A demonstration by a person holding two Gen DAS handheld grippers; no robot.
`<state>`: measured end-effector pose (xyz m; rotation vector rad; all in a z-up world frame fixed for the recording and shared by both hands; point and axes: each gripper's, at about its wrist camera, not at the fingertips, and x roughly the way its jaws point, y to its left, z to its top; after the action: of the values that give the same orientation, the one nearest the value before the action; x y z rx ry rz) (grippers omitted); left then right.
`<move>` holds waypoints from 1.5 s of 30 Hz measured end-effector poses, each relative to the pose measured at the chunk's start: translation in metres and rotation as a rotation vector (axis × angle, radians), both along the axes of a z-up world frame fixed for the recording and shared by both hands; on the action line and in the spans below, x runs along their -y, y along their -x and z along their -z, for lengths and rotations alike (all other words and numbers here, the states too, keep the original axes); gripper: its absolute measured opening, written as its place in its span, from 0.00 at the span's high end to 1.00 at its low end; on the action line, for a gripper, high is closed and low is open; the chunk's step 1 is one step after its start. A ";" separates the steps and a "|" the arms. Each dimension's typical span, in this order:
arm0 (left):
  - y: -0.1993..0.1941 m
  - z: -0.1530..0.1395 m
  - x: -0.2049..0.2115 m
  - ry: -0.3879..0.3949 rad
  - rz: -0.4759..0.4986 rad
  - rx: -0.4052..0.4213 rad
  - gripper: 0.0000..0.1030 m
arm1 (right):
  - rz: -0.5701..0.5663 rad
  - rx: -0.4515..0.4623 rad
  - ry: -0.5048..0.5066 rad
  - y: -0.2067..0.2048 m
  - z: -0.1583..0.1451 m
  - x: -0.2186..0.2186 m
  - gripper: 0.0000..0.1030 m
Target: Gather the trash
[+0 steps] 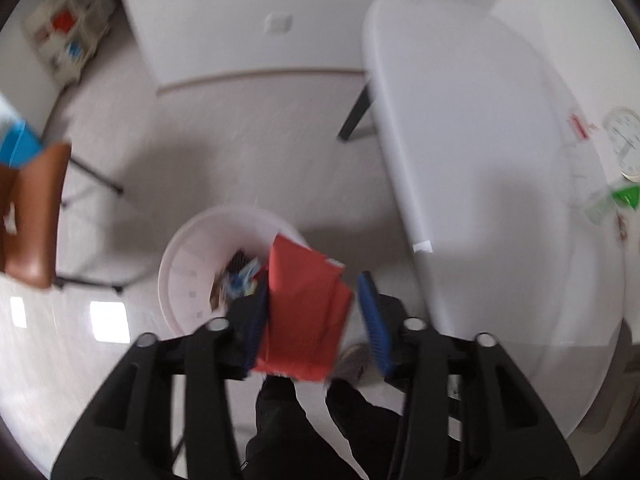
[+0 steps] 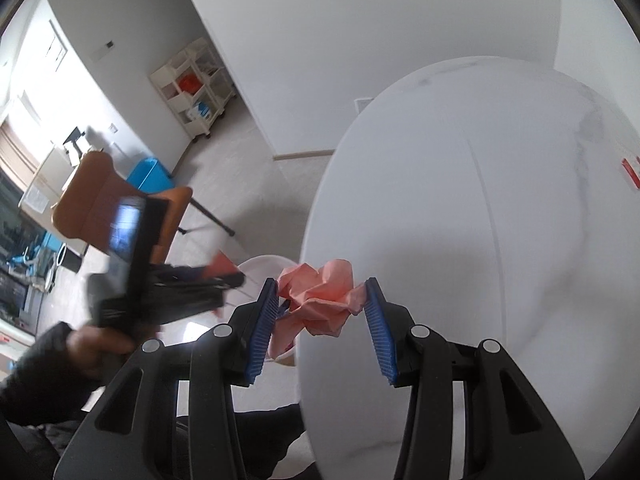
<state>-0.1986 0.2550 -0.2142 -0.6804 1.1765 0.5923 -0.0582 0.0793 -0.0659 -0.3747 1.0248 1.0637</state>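
Observation:
In the left wrist view a red paper wrapper [image 1: 306,308] hangs between the blue pads of my left gripper [image 1: 316,316], just above a round white trash bin [image 1: 188,256] on the floor that holds several wrappers. The jaws stand apart; the wrapper lies against the left pad and clear of the right one. In the right wrist view my right gripper [image 2: 322,316] is shut on a crumpled pink paper [image 2: 320,300] at the white table's [image 2: 460,220] left edge. The left gripper [image 2: 168,284] with the red wrapper shows there too, over the bin [image 2: 264,264].
An orange chair [image 1: 32,216] stands left of the bin. On the table's right part lie a clear plastic wrapper with green [image 1: 608,196], a round clock [image 1: 624,140] and a red strip [image 1: 578,126]. A cream shelf cart [image 2: 196,84] stands by the wall.

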 end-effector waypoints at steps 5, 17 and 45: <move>0.024 0.019 -0.020 0.065 -0.122 0.005 0.14 | -0.076 -0.008 0.031 0.022 0.008 -0.028 0.56; 0.124 -0.051 -0.047 -0.174 -0.361 -0.053 0.08 | -0.381 -0.051 0.144 0.091 0.084 -0.144 0.38; 0.085 -0.359 -0.005 -0.731 -0.468 0.236 0.08 | -0.198 0.338 -0.311 0.061 -0.217 -0.106 0.02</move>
<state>-0.2833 0.2602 0.1448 -0.3689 0.5044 1.2207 -0.1193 0.1858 0.1507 -0.3901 0.5187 1.2653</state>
